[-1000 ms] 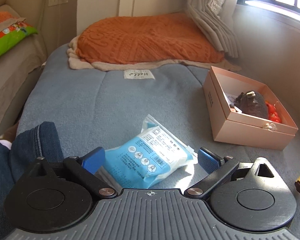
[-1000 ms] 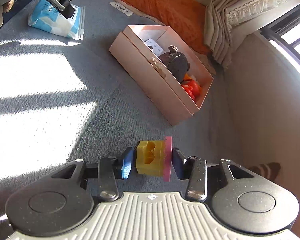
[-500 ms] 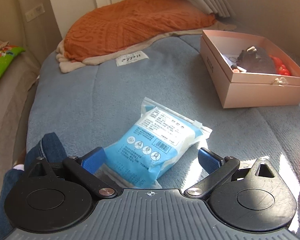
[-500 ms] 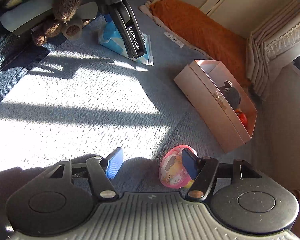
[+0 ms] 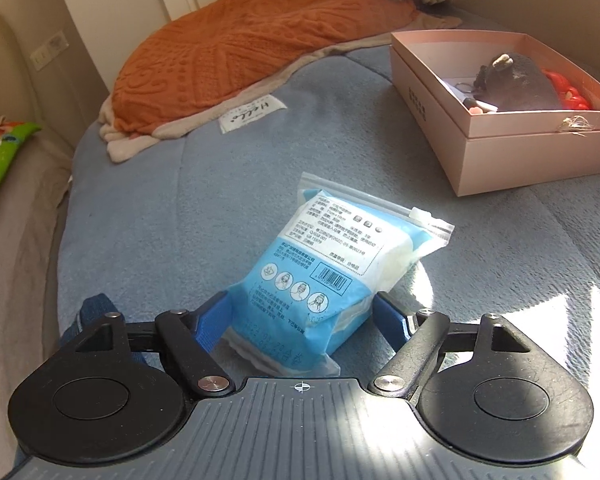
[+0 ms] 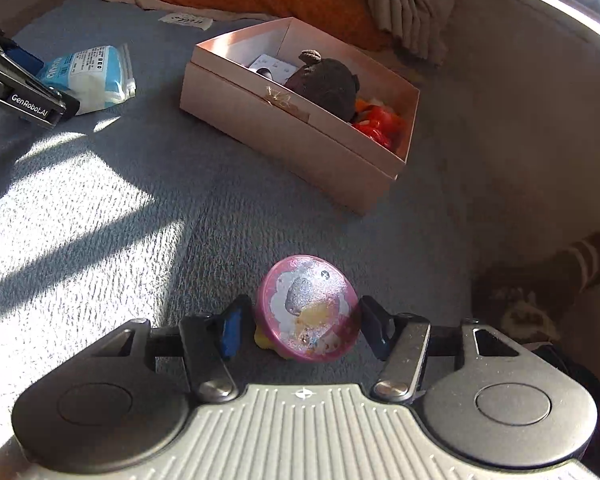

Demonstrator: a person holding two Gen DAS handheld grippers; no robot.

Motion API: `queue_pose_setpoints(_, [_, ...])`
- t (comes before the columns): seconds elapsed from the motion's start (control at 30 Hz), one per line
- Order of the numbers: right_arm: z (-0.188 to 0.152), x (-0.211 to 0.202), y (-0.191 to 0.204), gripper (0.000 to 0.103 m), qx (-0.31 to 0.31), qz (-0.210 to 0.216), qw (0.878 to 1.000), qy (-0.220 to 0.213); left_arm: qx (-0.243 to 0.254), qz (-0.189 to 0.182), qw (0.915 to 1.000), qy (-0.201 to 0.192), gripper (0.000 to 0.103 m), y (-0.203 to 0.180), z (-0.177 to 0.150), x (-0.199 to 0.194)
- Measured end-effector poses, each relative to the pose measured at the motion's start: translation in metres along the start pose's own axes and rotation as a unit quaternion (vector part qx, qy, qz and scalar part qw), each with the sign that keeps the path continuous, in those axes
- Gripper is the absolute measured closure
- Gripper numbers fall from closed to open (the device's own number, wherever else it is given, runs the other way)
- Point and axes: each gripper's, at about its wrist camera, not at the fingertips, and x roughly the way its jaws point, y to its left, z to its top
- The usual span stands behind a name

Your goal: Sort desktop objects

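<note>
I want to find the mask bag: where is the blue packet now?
In the left wrist view the blue packet lies on the grey-blue blanket between the left gripper fingers, with the pink box to its upper right.

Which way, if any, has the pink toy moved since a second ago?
Yes. The toy has left the right gripper's grip and tipped disc-up onto the blanket, short of the box; the jaws have just been closing around it.
</note>
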Motion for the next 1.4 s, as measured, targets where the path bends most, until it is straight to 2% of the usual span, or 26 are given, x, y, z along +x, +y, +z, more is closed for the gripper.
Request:
queue_pose_setpoints(0.1, [0.000, 0.001, -0.004, 0.044, 0.012, 0.003, 1.000, 0.000, -0.013, -0.029, 0.9995, -0.005, 0.044, -0.002, 0.002, -0.014])
queue_pose_setpoints(0.13, [-0.001, 0.001, -0.002, 0.044, 0.008, 0.001, 1.000, -0.003, -0.017, -0.042, 0.9990, -0.008, 0.047, -0.005, 0.002, -0.020])
queue_pose_setpoints(0.23, [-0.003, -0.004, 0.002, 0.044, -0.002, 0.015, 1.000, -0.010, -0.013, -0.086, 0.9961, -0.013, 0.048, -0.020, -0.004, -0.037])
queue_pose_setpoints(0.37, [-0.002, -0.018, 0.010, 0.045, -0.012, 0.081, 0.996, -0.031, -0.010, -0.164, 0.9864, 0.004, 0.047, -0.040, -0.018, -0.050])
queue_pose_setpoints(0.43, [-0.004, -0.026, 0.019, 0.045, -0.033, 0.104, 0.993, -0.044, -0.003, -0.180, 0.9837, 0.000, 0.044, -0.047, -0.024, -0.057])
queue_pose_setpoints(0.47, [-0.006, -0.028, 0.023, 0.045, -0.044, 0.109, 0.992, -0.048, 0.001, -0.178, 0.9840, -0.004, 0.042, -0.050, -0.025, -0.058])
queue_pose_setpoints(0.53, [-0.010, -0.030, 0.032, 0.045, -0.068, 0.115, 0.990, -0.050, 0.008, -0.165, 0.9862, -0.008, 0.027, -0.053, -0.026, -0.057])
queue_pose_setpoints(0.57, [-0.011, -0.030, 0.035, 0.045, -0.075, 0.114, 0.989, -0.051, 0.010, -0.159, 0.9873, -0.007, 0.025, -0.054, -0.026, -0.055])
queue_pose_setpoints(0.73, [-0.009, -0.028, 0.035, 0.030, -0.077, 0.101, 0.990, -0.057, 0.004, -0.132, 0.9912, 0.008, 0.014, -0.054, -0.026, -0.039])
queue_pose_setpoints(0.83, [-0.010, -0.026, 0.035, 0.025, -0.073, 0.101, 0.991, -0.048, 0.005, -0.115, 0.9934, 0.002, 0.009, -0.053, -0.022, -0.033])
queue_pose_setpoints(1.03, [-0.016, -0.018, 0.037, 0.019, -0.074, 0.083, 0.993, -0.033, -0.008, -0.074, 0.9972, -0.001, 0.009, -0.043, -0.010, -0.018])
queue_pose_setpoints(1.2, [-0.015, -0.024, 0.033, 0.019, -0.075, 0.063, 0.995, -0.033, -0.032, -0.132, 0.9906, -0.008, 0.008, -0.040, -0.016, -0.012])
queue_pose_setpoints(1.3, [-0.006, -0.033, 0.019, 0.018, -0.049, 0.057, 0.996, -0.042, -0.022, -0.141, 0.9897, -0.010, 0.008, -0.044, -0.019, -0.012])
queue_pose_setpoints(1.4, [0.000, -0.036, -0.001, 0.016, -0.012, 0.038, 0.998, -0.038, -0.033, -0.159, 0.9867, -0.011, 0.008, -0.042, -0.021, -0.013])
